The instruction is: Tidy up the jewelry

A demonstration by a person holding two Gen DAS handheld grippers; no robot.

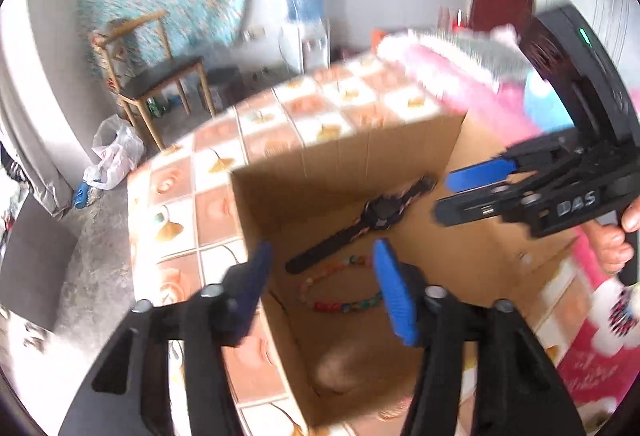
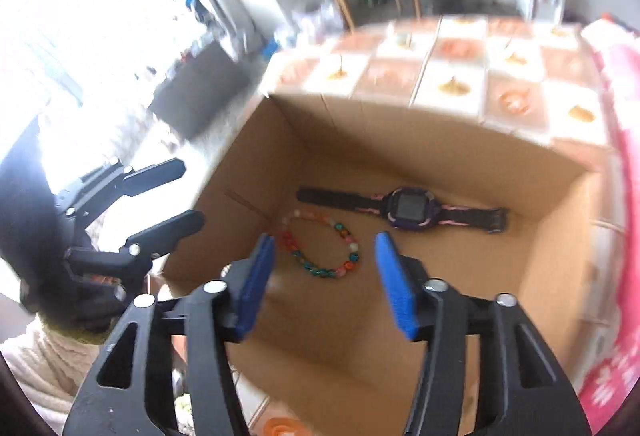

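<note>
Currently, both hands hover over the box, pointing steeply down.
Left tongs (image 1: 322,268): jaws apart, nothing between the blue pads; they sit above the near-left corner of the cardboard box (image 1: 400,155).
Right tongs (image 2: 324,260): jaws apart too, empty; aimed into the box from its near side, with the bracelet showing in the gap between the pads but lying well below them.
Cross-view: right tongs also show at the right edge of the left wrist view, gripped by a bare hand (image 1: 612,240); the left ones appear at the left of the right wrist view, held by a hand in a dark glove with a cream sleeve (image 2: 36,360).
Bead bracelet (image 2: 320,250): closed loop of mixed colours (red, teal, orange, pale pink), flat on the box floor, near the left wall.
Watch (image 2: 404,209): dark strap with pink trim, purple case, screen up, laid out straight along the far wall, just beyond the bracelet, apart from it.
Box: open-topped, standing on the tile-patterned tabletop (image 2: 452,75).
Sharpness: both views motion-blurred.
</note>
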